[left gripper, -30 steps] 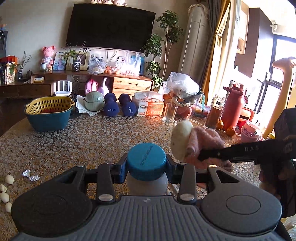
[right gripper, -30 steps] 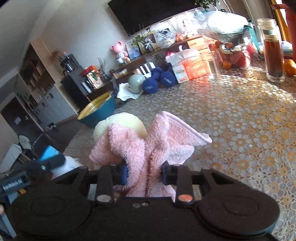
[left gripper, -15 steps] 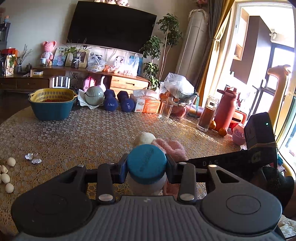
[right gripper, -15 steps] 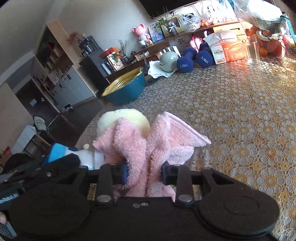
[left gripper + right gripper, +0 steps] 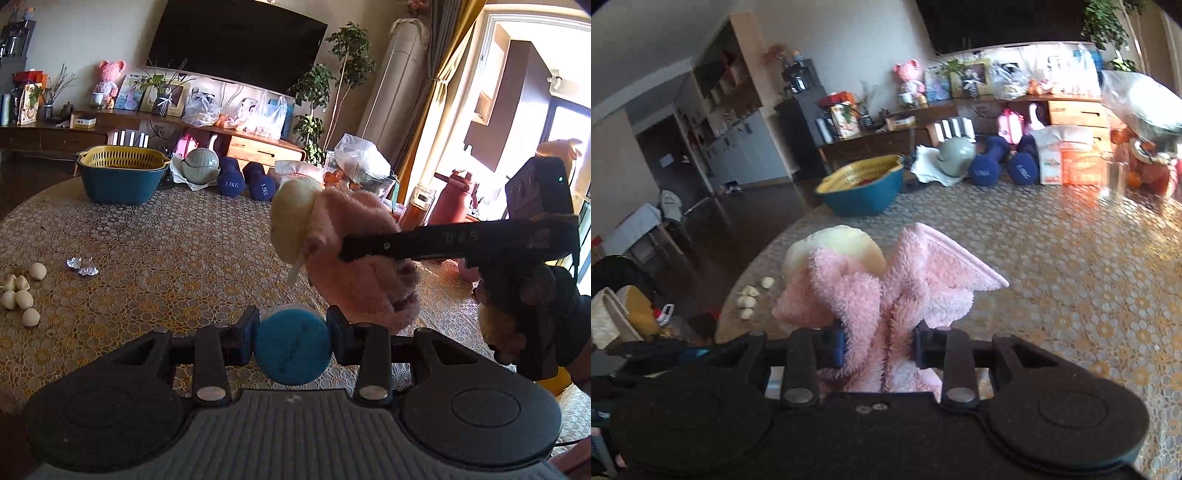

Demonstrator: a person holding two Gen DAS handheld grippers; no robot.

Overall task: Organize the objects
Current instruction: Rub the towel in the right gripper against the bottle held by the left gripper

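1. The left gripper point(image 5: 291, 332) was clenched on the round blue cap of a pale plastic bottle point(image 5: 291, 349), which sat squarely between its jaws.
2. The right gripper point(image 5: 879, 343) grasped a fluffy pink cloth point(image 5: 886, 295) bunched between its jaws, with a cream rounded pad point(image 5: 834, 247) sticking out ahead of them, above the lace-patterned tablecloth point(image 5: 1071, 280).

Each camera sat just behind its own gripper, looking forward along the fingers and slightly down over the table point(image 5: 155, 236). The left view faced the TV point(image 5: 236, 44) wall squarely. The right view was rolled and faced further left, toward the shelves point(image 5: 713, 92). Both shared the basket point(image 5: 122, 173), dumbbells point(image 5: 231, 177), and the pink cloth point(image 5: 897, 280), close in each.
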